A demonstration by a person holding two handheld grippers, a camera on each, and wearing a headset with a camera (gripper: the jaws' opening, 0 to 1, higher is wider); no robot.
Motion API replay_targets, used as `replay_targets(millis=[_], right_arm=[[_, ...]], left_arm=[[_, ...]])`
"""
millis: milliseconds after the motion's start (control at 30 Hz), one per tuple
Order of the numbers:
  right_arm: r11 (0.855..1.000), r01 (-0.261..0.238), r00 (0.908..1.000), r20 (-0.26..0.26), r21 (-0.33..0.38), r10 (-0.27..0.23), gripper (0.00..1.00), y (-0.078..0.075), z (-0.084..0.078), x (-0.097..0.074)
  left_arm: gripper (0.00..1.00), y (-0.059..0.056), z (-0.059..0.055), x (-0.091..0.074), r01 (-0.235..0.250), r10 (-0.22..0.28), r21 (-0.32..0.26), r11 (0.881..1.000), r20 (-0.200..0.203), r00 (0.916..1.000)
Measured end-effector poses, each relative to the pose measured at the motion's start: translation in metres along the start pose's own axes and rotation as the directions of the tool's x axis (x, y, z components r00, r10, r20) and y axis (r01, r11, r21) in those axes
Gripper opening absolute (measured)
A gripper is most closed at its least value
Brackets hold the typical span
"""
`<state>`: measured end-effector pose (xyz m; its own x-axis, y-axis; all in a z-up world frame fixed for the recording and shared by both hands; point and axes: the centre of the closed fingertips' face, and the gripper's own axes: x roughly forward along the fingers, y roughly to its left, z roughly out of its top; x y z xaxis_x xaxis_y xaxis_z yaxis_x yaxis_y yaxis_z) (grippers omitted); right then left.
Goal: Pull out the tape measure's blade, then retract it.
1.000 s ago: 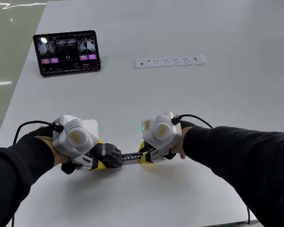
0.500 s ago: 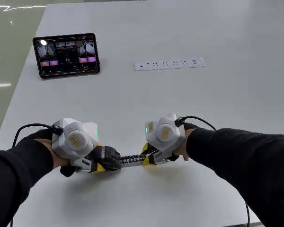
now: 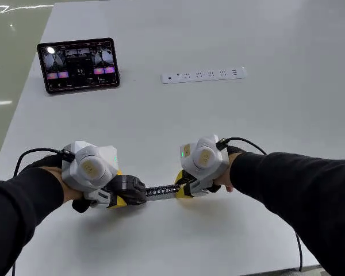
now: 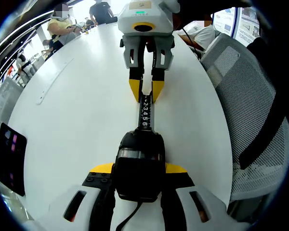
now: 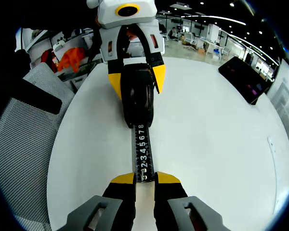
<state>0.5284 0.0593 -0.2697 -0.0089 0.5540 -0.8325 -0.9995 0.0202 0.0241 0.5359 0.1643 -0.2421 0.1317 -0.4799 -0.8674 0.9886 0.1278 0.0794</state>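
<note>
Head view: tape measure [image 3: 129,188] low on the surface [image 3: 218,115], between both hands. Left tongs [image 4: 139,168] clamped round its case [image 5: 137,96]; right tongs [image 5: 145,178] pinching the blade [image 5: 142,149] end, short length out. Best drawn straight and level, case held firm. Remaining blade presumably coiled inside the case.

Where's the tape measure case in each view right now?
Head view: tape measure case lower centre-left, in the left gripper.
Left gripper view: case bottom centre, between its jaws.
Right gripper view: case upper centre.
Shared landmark: numbered blade running from case to right gripper.
</note>
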Motion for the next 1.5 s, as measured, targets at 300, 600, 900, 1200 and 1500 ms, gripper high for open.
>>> replay_targets(millis=[300,600,900,1200,1500], right_arm=[[1.000,0.001,1.0000,-0.005,-0.006,-0.001,0.10,0.000,-0.004,-0.004],[1.000,0.003,1.0000,-0.008,0.002,-0.003,0.10,-0.001,-0.009,-0.005],[1.000,0.005,0.9999,-0.013,0.010,-0.005,0.10,-0.002,-0.015,-0.009],[1.000,0.007,0.9997,-0.022,0.013,-0.007,0.10,-0.003,-0.019,-0.011],[1.000,0.010,0.9997,-0.023,0.022,-0.010,0.10,-0.002,-0.022,-0.014]], left_arm=[[0.31,0.000,0.000,0.000,-0.001,0.001,-0.001,1.000,0.000,1.0000],[0.31,0.000,0.000,0.000,-0.001,0.001,-0.001,1.000,-0.001,1.0000],[0.31,0.000,0.000,0.000,-0.001,0.001,-0.002,1.000,-0.002,1.0000],[0.31,0.000,0.000,0.000,-0.001,0.001,0.001,1.000,-0.002,1.0000],[0.31,-0.002,0.001,-0.001,-0.002,0.002,0.003,1.000,0.001,1.0000]])
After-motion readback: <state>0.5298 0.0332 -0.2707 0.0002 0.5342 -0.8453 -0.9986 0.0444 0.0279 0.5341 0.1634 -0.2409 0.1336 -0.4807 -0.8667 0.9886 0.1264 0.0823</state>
